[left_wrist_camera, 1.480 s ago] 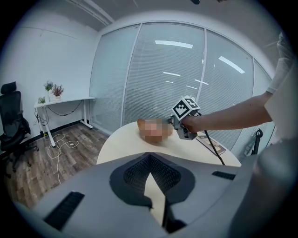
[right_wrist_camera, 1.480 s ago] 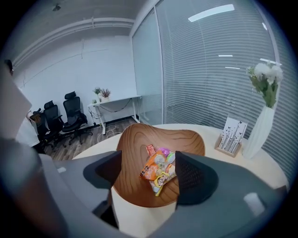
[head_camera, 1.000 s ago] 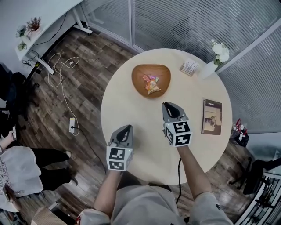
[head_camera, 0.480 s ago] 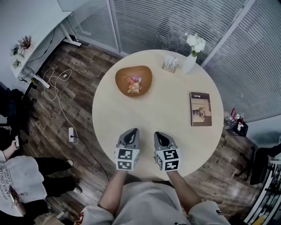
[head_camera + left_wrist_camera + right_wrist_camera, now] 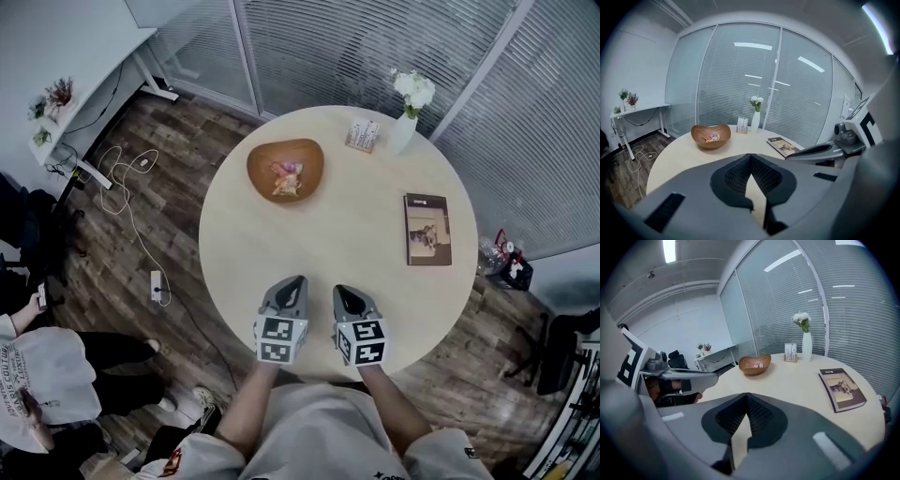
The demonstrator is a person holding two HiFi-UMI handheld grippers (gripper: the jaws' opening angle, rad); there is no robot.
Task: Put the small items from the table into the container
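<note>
No txt legible w/ certainty. Book [image 5: 427, 229]: short title line at top of cover, too small in head view, still blurred in right gripper view. Card stand [image 5: 362, 136] near the far table edge: rows of dark print, can't read in any view. Left gripper [image 5: 296, 281] & right gripper [image 5: 341, 292]: each cube carries black-&-white square markers, patterns only, no letters or nos. White shirt [image 5: 37, 370] of a person at lower left of head view: a few lines of dark caps, too small & skewed to make out.
</note>
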